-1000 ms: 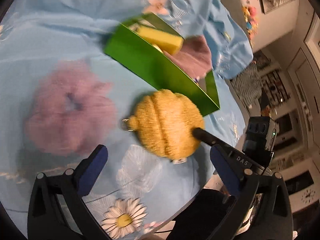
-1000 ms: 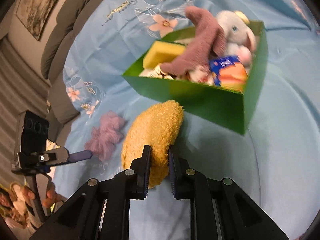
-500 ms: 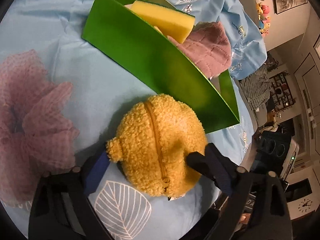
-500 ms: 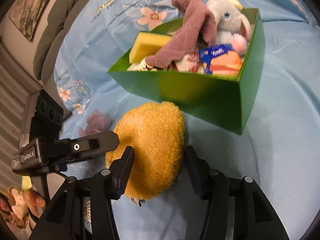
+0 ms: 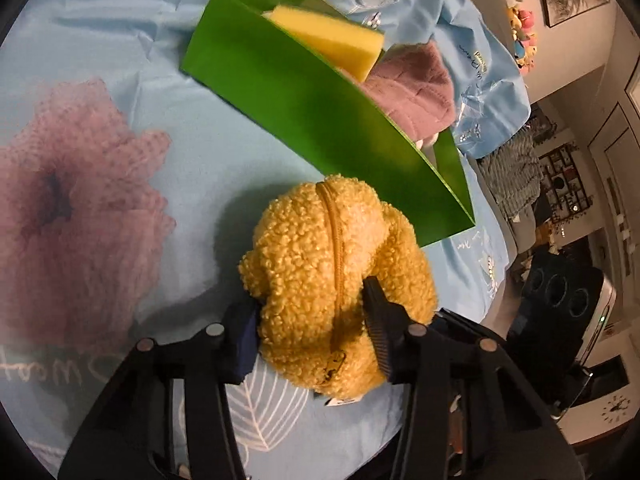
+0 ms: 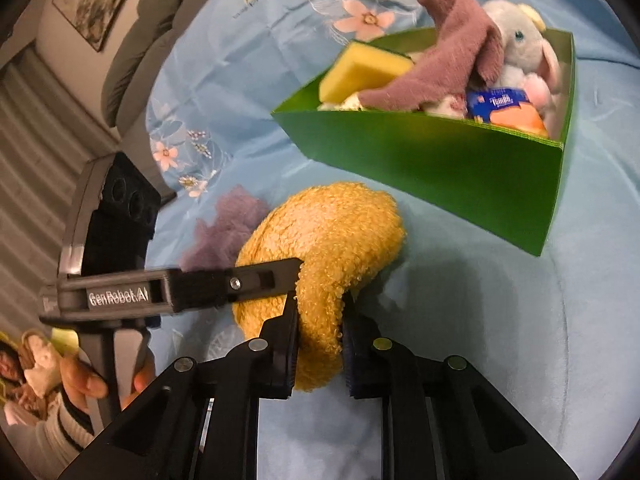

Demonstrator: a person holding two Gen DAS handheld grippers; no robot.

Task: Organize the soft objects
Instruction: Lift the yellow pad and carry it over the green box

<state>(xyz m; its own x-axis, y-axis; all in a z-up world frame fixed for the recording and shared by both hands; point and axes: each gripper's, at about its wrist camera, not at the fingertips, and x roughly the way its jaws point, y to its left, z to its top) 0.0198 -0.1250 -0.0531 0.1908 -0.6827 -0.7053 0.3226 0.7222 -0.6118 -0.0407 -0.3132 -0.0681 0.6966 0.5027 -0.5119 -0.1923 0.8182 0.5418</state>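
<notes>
Yellow fleece pouch (image 5: 336,280) sits on the blue floral cloth (image 5: 208,152), just in front of the green box's (image 5: 320,108) near wall, purple mesh pouf (image 5: 76,208) off to its side. Both tools are on it: left hand-held gripper (image 5: 310,320) has just been closing and now squeezes the zipper end, pile bulging around the pads; right hand-held gripper (image 6: 318,320) has also just been closing, pinching a fold at the opposite edge. Looks light, very squashy, likely to sag and slip out of a shallow pinch, so bite deep across the body, not the fuzz or zipper pull. Box already holds sponge (image 6: 360,72), mauve towel (image 6: 448,68), plush elephant (image 6: 520,48), tissue pack (image 6: 500,100); space is tight.
</notes>
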